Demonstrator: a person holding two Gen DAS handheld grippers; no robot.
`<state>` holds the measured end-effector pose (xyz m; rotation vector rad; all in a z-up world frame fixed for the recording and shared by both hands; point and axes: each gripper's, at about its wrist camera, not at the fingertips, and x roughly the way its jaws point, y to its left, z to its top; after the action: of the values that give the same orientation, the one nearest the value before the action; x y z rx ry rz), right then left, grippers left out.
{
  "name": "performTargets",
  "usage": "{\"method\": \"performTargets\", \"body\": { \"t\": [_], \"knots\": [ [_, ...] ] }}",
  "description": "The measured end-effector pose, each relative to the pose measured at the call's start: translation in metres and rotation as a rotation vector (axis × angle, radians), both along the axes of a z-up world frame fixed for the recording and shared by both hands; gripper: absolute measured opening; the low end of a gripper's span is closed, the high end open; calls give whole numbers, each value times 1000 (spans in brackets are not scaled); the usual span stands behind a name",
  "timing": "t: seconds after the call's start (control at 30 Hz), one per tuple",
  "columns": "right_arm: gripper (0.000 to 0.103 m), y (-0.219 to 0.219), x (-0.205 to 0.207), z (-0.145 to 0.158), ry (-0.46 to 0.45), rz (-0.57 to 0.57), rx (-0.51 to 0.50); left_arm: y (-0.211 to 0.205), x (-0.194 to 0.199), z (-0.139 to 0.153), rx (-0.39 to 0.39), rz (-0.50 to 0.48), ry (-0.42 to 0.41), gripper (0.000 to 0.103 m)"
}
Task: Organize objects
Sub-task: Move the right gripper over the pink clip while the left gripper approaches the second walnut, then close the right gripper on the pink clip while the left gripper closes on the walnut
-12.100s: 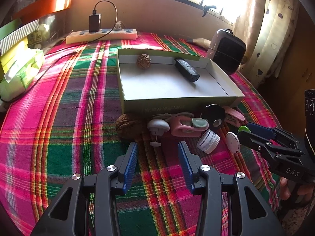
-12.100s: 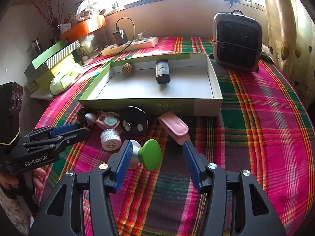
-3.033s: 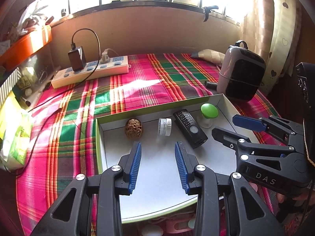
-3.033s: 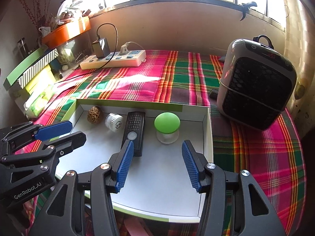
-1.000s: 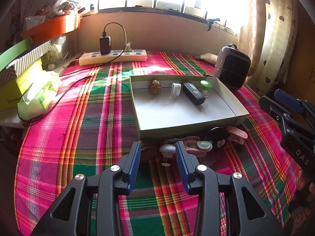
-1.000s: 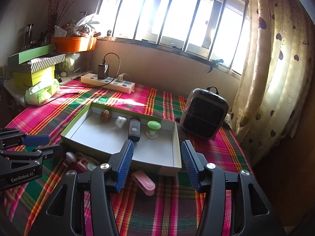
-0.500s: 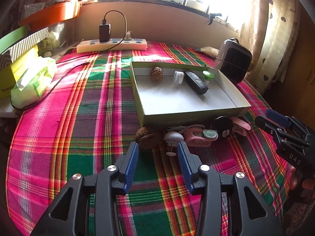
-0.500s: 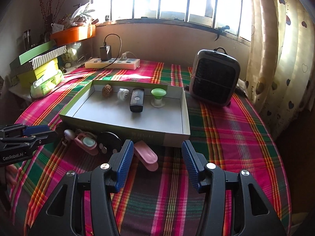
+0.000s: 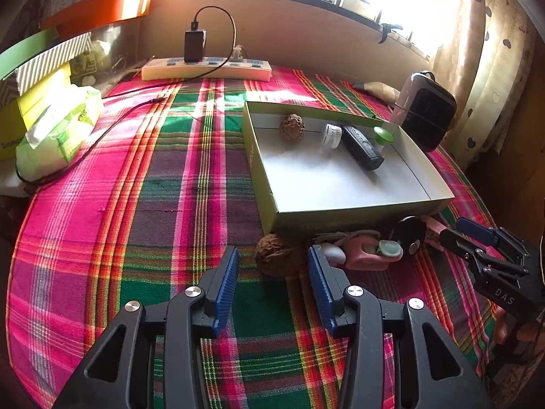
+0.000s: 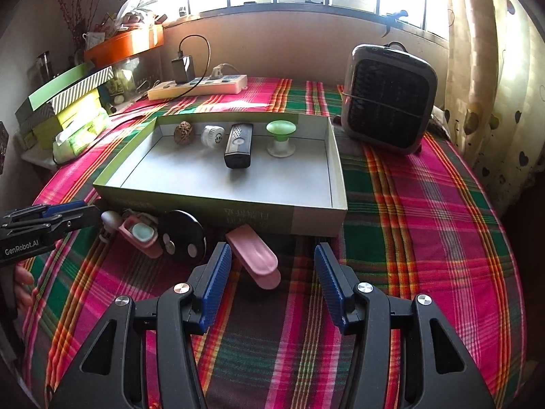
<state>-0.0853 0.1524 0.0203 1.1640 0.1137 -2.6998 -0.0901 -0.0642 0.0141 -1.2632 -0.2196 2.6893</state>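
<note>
A shallow green-sided box (image 9: 340, 216) (image 10: 218, 209) holds a small walnut (image 9: 291, 127) (image 10: 184, 132), a white cap (image 9: 331, 135) (image 10: 212, 136), a black remote (image 9: 361, 147) (image 10: 239, 145) and a green knob (image 9: 383, 134) (image 10: 280, 133). In front of the box lie a large walnut (image 9: 276, 258), a white knob (image 9: 332, 254), a pink case (image 9: 366, 254) (image 10: 141, 235), a black disc (image 9: 410, 235) (image 10: 182, 238) and a pink clip (image 10: 254, 259). My left gripper (image 9: 272, 283) is open, the large walnut just ahead between its tips. My right gripper (image 10: 272, 281) is open, the pink clip just ahead.
A grey heater (image 10: 388, 97) (image 9: 425, 110) stands right of the box. A power strip (image 9: 206, 70) (image 10: 197, 88) with a charger lies at the back. A tissue pack (image 9: 58, 129) and stacked boxes (image 10: 64, 99) sit at the left edge. Plaid cloth (image 9: 153, 211) covers the table.
Both grippers have come down and forward towards the loose items in front of the box. The left now frames the large walnut, the right the pink clip. Both stay open.
</note>
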Motion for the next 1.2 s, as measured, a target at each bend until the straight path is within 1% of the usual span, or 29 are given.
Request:
{"method": "performTargets", "body": {
  "t": [0.17, 0.27, 0.4, 0.67, 0.83, 0.87, 0.97, 1.03, 1.2],
  "knots": [
    [52, -2, -9, -6, -33, 21, -1, -3, -7, -6, 20, -2, -26, 41],
    [52, -3, -15, -9, -56, 47, -7, -2, -8, -7, 12, -8, -24, 41],
    [52, -4, -22, -15, -87, 55, -14, -2, -11, -6, 15, -11, -28, 41],
    [52, -5, -26, -15, -89, 65, 4, -2, -13, -7, 10, -9, -23, 41],
    [52, -5, -26, -16, -87, 73, 21, -7, -14, -7, 35, 4, -24, 41],
    [51, -5, -25, -16, -85, 74, 23, -7, -14, -7, 39, 7, -24, 41],
    [43, -5, -25, -15, -82, 75, 27, -8, -15, -7, 43, 11, -26, 40],
    [42, -6, -25, -15, -81, 78, 28, -9, -14, -7, 47, 14, -27, 40],
    [29, -5, -24, -14, -78, 82, 26, -14, -13, -7, 51, 31, -25, 40]
  ]
}}
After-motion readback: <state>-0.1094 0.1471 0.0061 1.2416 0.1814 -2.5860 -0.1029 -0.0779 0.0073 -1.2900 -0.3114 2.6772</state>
